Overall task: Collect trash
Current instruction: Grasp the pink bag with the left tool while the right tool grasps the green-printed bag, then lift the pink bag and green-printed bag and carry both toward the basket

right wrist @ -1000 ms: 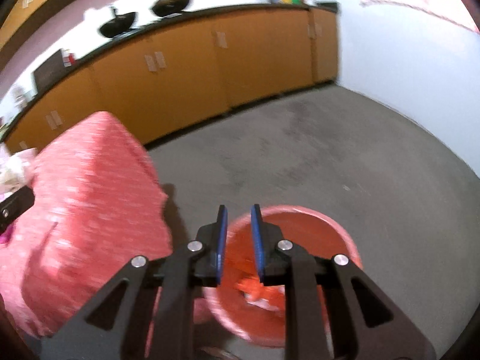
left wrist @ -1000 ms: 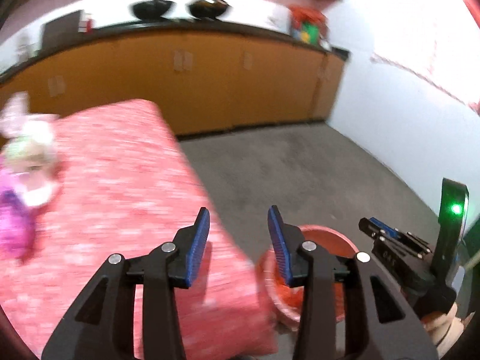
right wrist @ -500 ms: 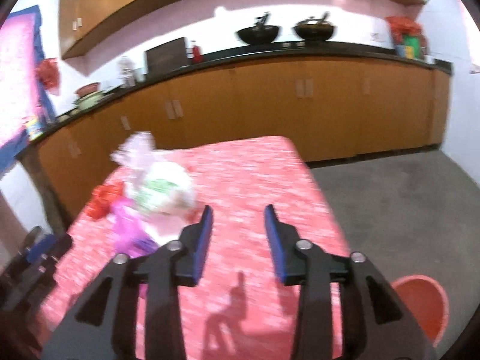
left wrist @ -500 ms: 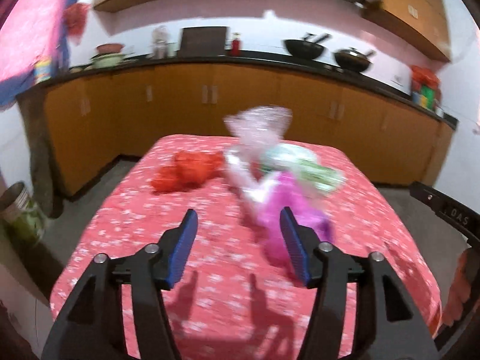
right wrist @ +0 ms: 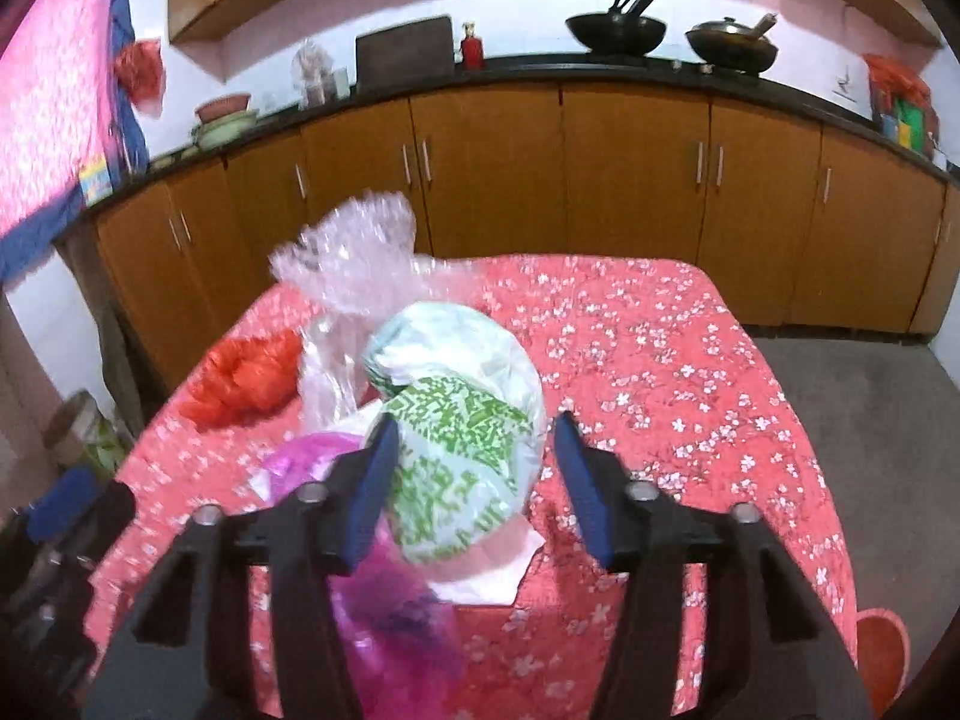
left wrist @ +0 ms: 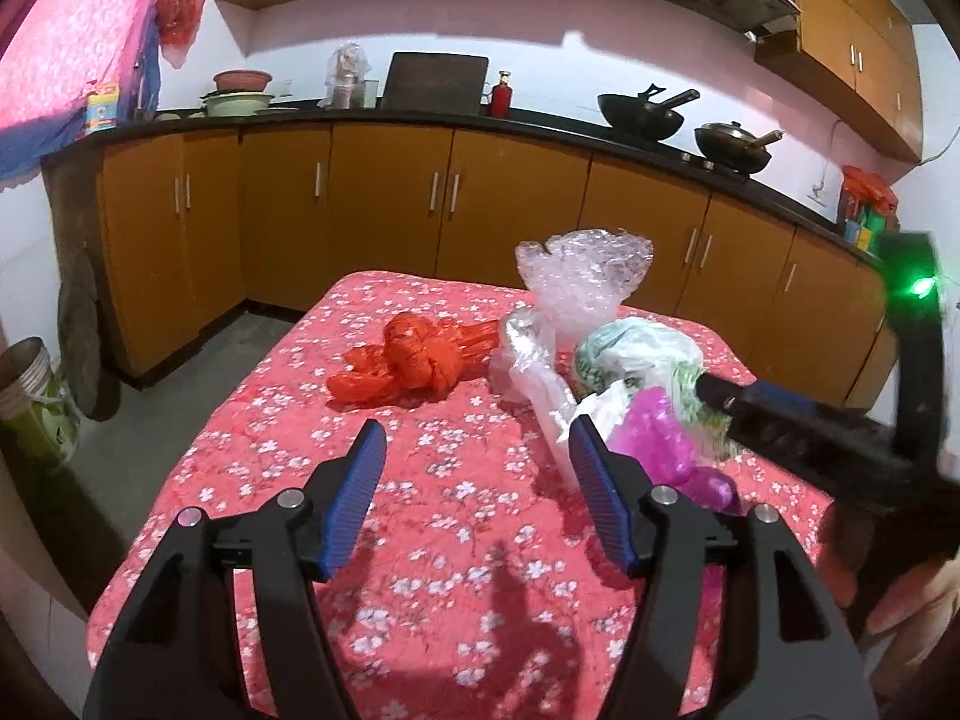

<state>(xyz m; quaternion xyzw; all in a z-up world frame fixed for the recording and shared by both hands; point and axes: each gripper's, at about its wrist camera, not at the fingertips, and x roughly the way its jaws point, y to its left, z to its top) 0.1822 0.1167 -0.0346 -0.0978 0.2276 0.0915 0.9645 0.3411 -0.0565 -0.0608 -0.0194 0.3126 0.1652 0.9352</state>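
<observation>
Both grippers' jaws spread wide, empty; red bin (right wrist: 879, 654) only in right wrist view.

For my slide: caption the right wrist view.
Open right gripper straddling a green-patterned white plastic bag on the red floral tablecloth.

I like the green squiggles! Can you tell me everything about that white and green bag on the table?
The white plastic bag with green squiggle print is crumpled into a rounded bundle, thin and shiny. It sits on the red flowered tablecloth, leaning against a clear crinkly plastic bag behind it, with a magenta plastic bag at its left. The open right gripper straddles it, apparently not pinching yet.
</observation>
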